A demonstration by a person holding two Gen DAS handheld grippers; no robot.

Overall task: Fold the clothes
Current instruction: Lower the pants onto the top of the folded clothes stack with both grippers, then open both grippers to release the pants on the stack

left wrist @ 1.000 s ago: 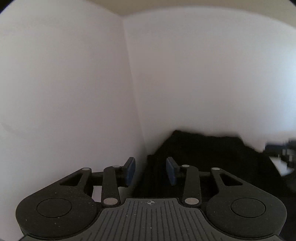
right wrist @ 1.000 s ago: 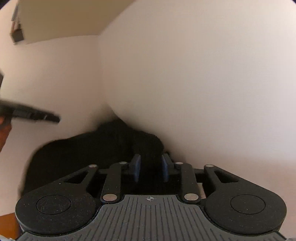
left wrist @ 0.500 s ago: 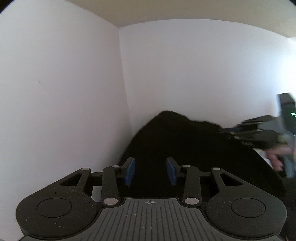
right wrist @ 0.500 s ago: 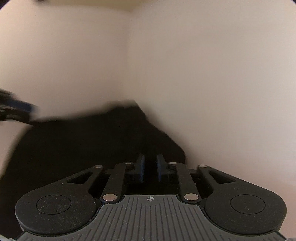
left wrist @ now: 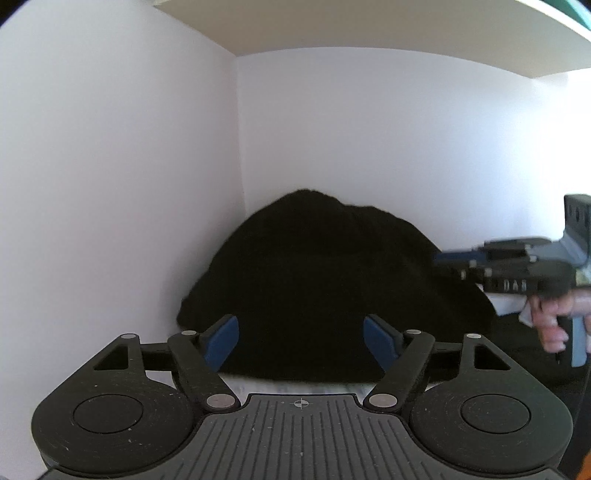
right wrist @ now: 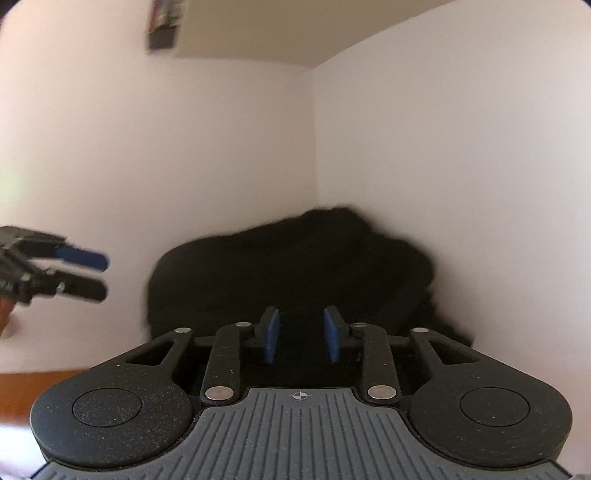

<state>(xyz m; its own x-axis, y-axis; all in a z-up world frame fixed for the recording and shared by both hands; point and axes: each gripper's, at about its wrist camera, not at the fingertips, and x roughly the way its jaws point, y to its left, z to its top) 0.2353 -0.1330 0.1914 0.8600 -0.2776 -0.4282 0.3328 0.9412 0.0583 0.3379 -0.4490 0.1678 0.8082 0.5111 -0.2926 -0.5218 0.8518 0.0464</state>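
**Black garment heaped in the back corner, both grippers loose**

The black garment (left wrist: 325, 280) sits bunched in a dark mound, pushed right into the corner where two white walls (left wrist: 122, 192) meet, under a pale overhang (left wrist: 369, 26). In the left wrist view the pile leans against the left wall and the back wall; in the right wrist view the same heap (right wrist: 291, 269) presses against the right-hand wall (right wrist: 461, 177). Its folds are too dark to make out, so I cannot tell what kind of clothing it is or how far it is folded.

The left gripper (left wrist: 301, 341) hangs in front of the mound with its jaws spread wide; they have just been opening, and nothing is pinched between the blue pads (left wrist: 221, 341). The cloth lies beyond and below them, with a strip of light surface (left wrist: 295, 386) showing just under its near edge.

The right gripper (right wrist: 301, 338) has its jaws a narrower gap apart, also just opening. Dark cloth fills the view between the pads (right wrist: 272, 338), but they stand clear of it as far as I can see. From the left wrist view this gripper (left wrist: 448, 260) reaches in from the right, blurred, its tips at the mound's right flank, with the person's hand (left wrist: 554, 317) on its handle.
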